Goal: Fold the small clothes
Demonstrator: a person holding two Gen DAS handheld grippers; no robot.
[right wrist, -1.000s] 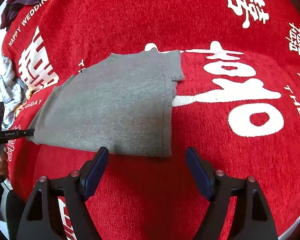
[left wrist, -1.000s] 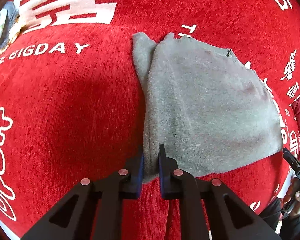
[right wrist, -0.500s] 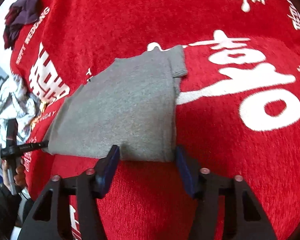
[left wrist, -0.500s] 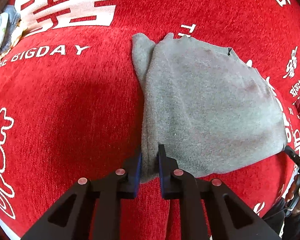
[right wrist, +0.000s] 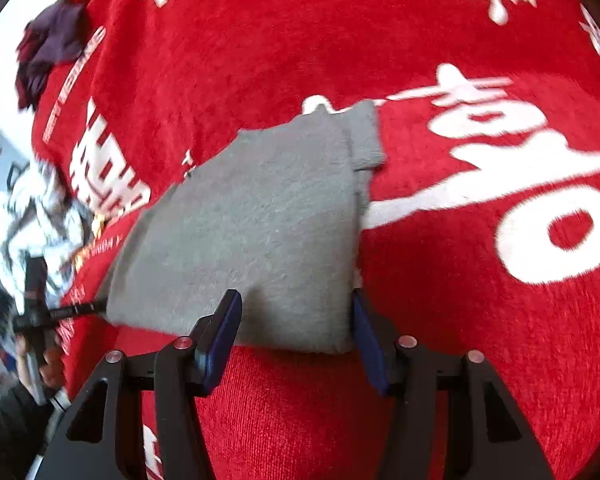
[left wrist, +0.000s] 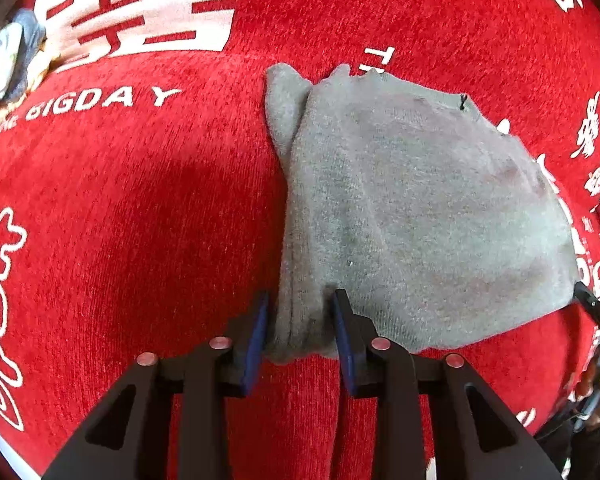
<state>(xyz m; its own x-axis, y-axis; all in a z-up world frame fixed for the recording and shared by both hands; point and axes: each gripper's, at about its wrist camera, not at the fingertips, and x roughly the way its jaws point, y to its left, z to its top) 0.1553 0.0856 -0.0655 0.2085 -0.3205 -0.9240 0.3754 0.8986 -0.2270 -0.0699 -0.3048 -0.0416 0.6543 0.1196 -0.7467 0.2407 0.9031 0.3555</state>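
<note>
A small grey knitted garment [left wrist: 412, 216], folded flat, lay on a red plush cloth with white lettering and characters [left wrist: 140, 208] that covered the surface beneath it. What that surface was could not be told.

The left tool [left wrist: 300, 332], black with blue pads, was clenched on the garment's near left corner: a bunched fold of grey knit stood pinched between the two pads, which pressed on it from either side. A narrow grey flap, possibly a sleeve, stuck out at the garment's far left edge, beside the words "BIGDAY" printed on the cloth.

In the right wrist view the same garment [right wrist: 260, 232] lay with its near right corner between the fingers of the right tool [right wrist: 296, 328]. The jaws were closing, and both blue pads touched the fabric, the left pad pressing a dent into the hem and the right pad against the side edge. This view was blurred.

At the garment's other near corner the left tool showed as a thin black tip [right wrist: 80, 309], with a person's hand [right wrist: 40, 360] on its handle. A dark purple crumpled cloth [right wrist: 48, 48] lay at the far left of the red cloth, and a white patterned heap of fabric [right wrist: 32, 216] sat near the left border.
</note>
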